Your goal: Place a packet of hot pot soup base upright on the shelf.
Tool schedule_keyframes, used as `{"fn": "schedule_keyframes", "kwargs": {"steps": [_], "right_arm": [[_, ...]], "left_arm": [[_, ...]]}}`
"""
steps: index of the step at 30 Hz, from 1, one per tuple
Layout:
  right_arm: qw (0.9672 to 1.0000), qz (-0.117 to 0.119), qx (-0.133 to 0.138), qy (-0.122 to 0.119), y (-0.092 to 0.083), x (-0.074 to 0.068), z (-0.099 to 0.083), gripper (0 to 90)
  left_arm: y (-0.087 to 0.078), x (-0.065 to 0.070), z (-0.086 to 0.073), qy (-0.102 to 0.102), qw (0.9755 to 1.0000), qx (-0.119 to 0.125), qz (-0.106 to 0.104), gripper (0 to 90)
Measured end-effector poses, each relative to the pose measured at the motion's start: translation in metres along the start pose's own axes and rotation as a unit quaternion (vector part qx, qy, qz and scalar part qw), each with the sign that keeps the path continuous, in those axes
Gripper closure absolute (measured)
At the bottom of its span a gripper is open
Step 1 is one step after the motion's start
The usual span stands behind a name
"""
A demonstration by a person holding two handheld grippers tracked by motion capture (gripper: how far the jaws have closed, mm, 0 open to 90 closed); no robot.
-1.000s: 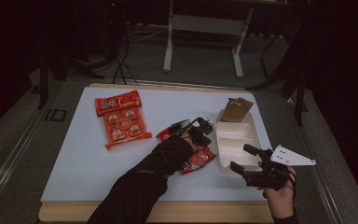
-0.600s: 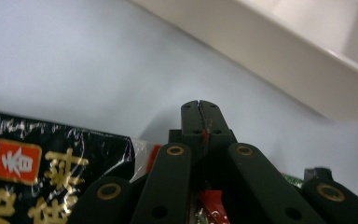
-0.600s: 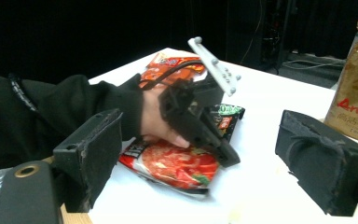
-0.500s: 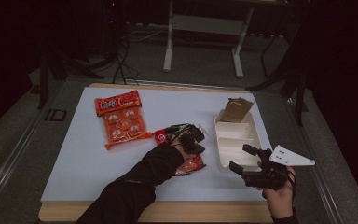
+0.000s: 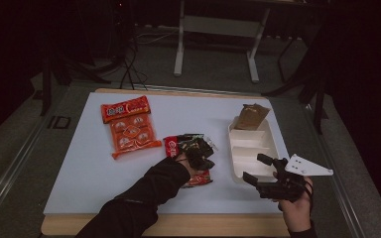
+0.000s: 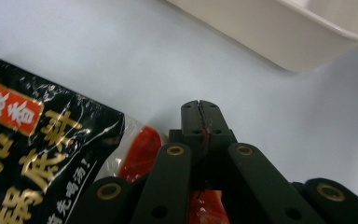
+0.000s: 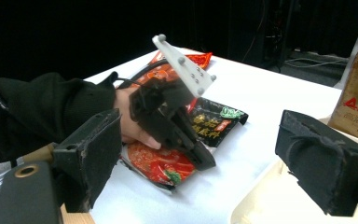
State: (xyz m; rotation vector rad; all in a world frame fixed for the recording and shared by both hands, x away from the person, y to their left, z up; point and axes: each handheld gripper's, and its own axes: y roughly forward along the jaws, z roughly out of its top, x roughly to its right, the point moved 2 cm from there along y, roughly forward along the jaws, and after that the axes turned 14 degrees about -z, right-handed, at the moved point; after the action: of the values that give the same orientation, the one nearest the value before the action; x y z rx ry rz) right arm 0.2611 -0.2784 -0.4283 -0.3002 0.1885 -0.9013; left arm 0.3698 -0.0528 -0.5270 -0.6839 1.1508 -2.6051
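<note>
L tool (image 6: 200,108) pinches red packet (image 6: 205,205) (closeup).

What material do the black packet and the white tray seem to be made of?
Black packet: probably thin plastic film, glossy; it crinkles and catches bright glints over the print.
White tray: likely moulded plastic, smooth and matte cream, with rounded walls and dividers.

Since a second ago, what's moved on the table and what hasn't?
The left gripper, jaws shut, has drawn back from beside the white tray toward the middle of the table, over the red packet and black packet; whether it pinches the red packet is unclear. The right gripper, open, the orange pack and brown bag stayed put.
</note>
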Motion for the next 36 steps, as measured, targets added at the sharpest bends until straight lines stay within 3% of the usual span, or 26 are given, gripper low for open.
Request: {"fn": "schedule_keyframes", "kwargs": {"steps": [7, 9, 10, 14, 20, 27, 31, 36], "right_arm": [[1.0000, 0.002, -0.001, -0.001, 0.003, -0.001, 0.000, 14.3], [1.0000, 0.004, -0.001, -0.001, 0.004, -0.003, 0.001, 14.3], [1.0000, 0.005, -0.002, -0.002, 0.004, -0.003, 0.001, 14.3], [0.9999, 0.010, -0.006, -0.004, 0.007, -0.005, -0.001, 14.3], [0.9998, 0.011, -0.007, -0.012, 0.009, -0.006, -0.002, 14.3], [0.9997, 0.018, 0.013, -0.012, 0.008, -0.005, 0.000, 16.0], [0.9997, 0.016, 0.010, -0.017, 0.009, -0.007, 0.000, 15.4], [0.9996, 0.012, 0.000, -0.024, 0.011, -0.009, -0.001, 15.0]], "left_arm": [[-0.012, -0.002, -0.009, -0.010, 0.9999, 0.004, 0.004, 90.0], [-0.014, -0.005, -0.013, 0.003, 0.9999, 0.015, -0.005, 90.0], [-0.017, -0.006, -0.015, 0.003, 0.9998, 0.018, 0.005, 90.0], [-0.034, -0.006, -0.014, 0.005, 0.9981, 0.061, 0.008, 90.0], [-0.068, -0.012, -0.013, 0.008, 0.9937, 0.112, 0.008, 90.0], [-0.102, -0.033, -0.027, -0.032, 0.9866, 0.158, 0.022, 88.6], [-0.111, -0.044, -0.038, -0.049, 0.9840, 0.168, 0.036, 85.1], [-0.117, -0.062, -0.052, -0.079, 0.9774, 0.186, 0.062, 74.2]]}}
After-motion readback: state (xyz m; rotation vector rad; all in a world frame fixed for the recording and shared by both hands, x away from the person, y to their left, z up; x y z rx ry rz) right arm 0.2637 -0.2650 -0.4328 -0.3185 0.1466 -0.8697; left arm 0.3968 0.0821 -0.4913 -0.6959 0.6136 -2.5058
